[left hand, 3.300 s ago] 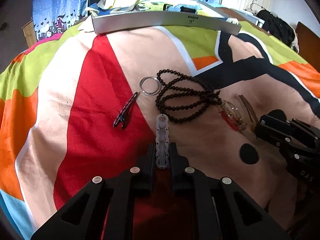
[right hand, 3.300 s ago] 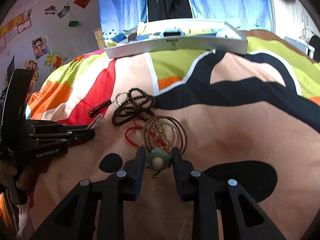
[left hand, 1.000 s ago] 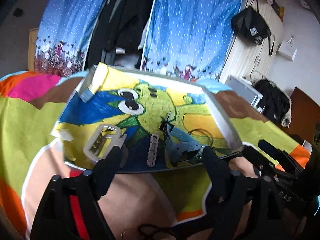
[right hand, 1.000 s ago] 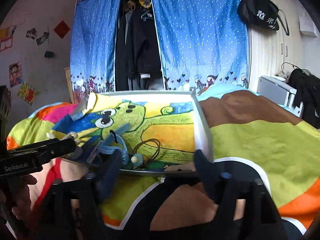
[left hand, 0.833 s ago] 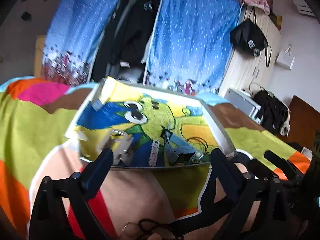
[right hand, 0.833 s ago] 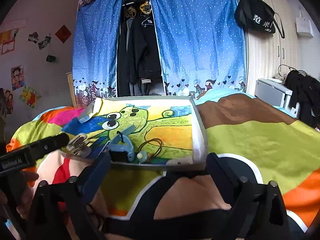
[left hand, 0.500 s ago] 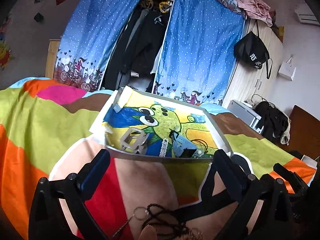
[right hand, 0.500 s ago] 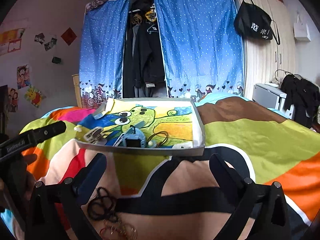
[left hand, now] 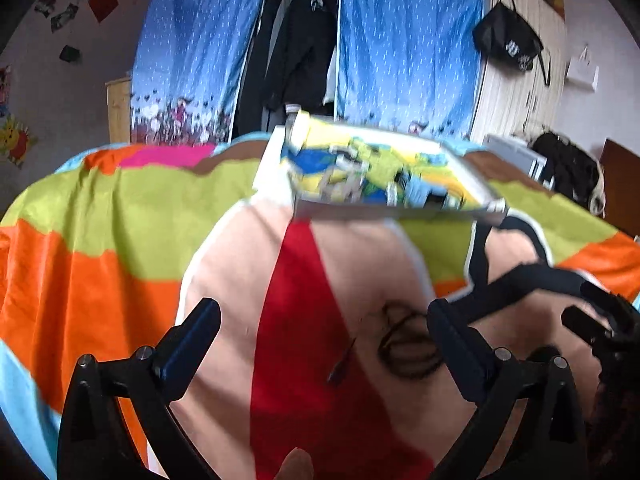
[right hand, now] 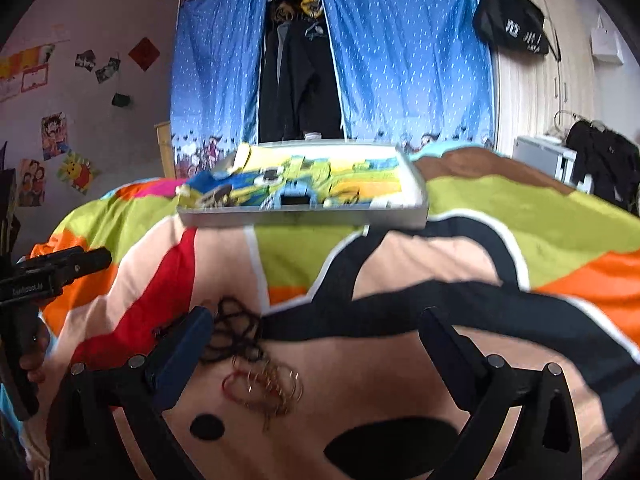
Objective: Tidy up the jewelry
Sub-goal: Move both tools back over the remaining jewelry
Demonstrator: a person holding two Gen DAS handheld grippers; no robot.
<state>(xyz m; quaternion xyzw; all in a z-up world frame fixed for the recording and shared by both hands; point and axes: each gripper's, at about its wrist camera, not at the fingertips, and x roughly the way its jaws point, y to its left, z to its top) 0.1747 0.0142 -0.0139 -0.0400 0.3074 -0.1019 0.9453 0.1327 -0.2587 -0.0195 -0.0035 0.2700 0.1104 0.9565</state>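
Note:
A white tray (left hand: pixel 392 213) lined with a cartoon picture sits at the far end of the bed; in the right wrist view the tray (right hand: pixel 304 217) holds a blue item (right hand: pixel 292 198) and other small pieces, all blurred. My left gripper (left hand: pixel 322 340) is open and holds nothing, above a black bead necklace (left hand: pixel 404 346) and a dark hair clip (left hand: pixel 342 362). My right gripper (right hand: pixel 316 340) is open too, with nothing in it. Below it lie the bead necklace (right hand: pixel 236 332) and gold bangles with a red cord (right hand: pixel 264 388). The two grippers hang side by side, well short of the tray.
The colourful bedspread (left hand: pixel 120 220) covers the whole bed. Behind the tray hang blue curtains (right hand: pixel 400 60) with dark clothes (right hand: pixel 300 72) between them. A black bag (right hand: pixel 508 28) hangs on the wardrobe at the right. A hand holds the left gripper's handle (right hand: pixel 24 344).
Both grippers carried a silver clip and a pendant to the tray, let them go there, and have pulled back over the bed, open, toward the loose jewelry.

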